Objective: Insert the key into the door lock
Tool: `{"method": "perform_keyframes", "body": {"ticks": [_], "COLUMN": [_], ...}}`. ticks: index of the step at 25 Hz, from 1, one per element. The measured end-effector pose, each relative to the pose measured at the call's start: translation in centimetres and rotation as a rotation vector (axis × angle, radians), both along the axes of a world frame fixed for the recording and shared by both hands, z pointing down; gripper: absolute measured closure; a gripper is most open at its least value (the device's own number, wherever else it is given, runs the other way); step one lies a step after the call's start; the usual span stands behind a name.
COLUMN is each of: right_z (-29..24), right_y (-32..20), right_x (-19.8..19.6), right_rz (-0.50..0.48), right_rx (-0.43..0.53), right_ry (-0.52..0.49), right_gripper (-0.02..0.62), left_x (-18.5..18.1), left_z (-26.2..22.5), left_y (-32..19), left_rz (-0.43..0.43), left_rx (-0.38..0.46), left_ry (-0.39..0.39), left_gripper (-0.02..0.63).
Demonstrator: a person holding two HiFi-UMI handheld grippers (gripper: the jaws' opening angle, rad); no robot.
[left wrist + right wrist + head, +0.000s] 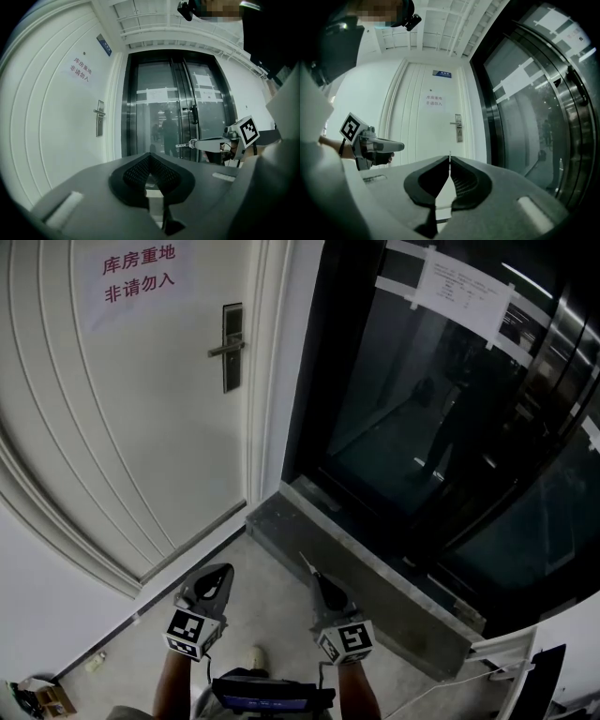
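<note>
The white door (pixel 122 418) carries a metal lock plate with a lever handle (pixel 231 347), far ahead of both grippers; the same lock (pixel 99 123) shows in the left gripper view and the lock (pixel 459 127) in the right gripper view. My right gripper (pixel 317 579) is shut on a thin silver key (pixel 306 564), which juts forward from its tips. The key (pixel 183 146) points left in the left gripper view and shows edge-on as a sliver, the key (pixel 449 157), between the right jaws. My left gripper (pixel 225 569) is shut and holds nothing.
Dark glass double doors (pixel 441 418) with taped paper notices stand right of the white door. A grey stone threshold (pixel 375 587) runs along their foot. A red-lettered sign (pixel 139 273) hangs on the white door. Small clutter (pixel 37 697) lies by the left wall.
</note>
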State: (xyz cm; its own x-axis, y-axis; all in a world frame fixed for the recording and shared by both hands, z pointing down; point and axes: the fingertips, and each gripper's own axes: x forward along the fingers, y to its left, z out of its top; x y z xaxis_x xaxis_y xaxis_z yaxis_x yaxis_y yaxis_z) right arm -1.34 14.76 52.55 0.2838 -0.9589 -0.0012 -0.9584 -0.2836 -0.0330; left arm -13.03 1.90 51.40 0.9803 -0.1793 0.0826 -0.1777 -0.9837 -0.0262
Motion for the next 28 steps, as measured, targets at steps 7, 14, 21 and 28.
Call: {"method": "perform_keyframes", "body": {"ticks": [7, 14, 21, 28], "right_z": [-0.3, -1.0, -2.7, -4.8], "right_y": [-5.0, -7.9, -12.8, -19.8], "right_x": [3.2, 7.2, 12.8, 18.8], "right_rz": [0.011, 0.021, -0.039, -0.152], "right_rx": [0.002, 0.028, 0.053, 0.066], "right_ry": [0.009, 0.018, 0.066, 0.123], "right_gripper": [0.584, 0.584, 0.584, 0.584], "left_x": [2.2, 4.0, 6.6, 9.9], "left_z": [0.1, 0.3, 0.5, 0.1], "left_y": [-5.7, -8.7, -12.3, -16.3], "left_rz": [-0.019, -0.057, -0.153, -0.284], "left_rx": [0.0, 0.004, 0.012, 0.008], "left_ry": [0.007, 0.012, 0.011, 0.009], "left_gripper": [0.604, 0.604, 0.604, 0.604]}}
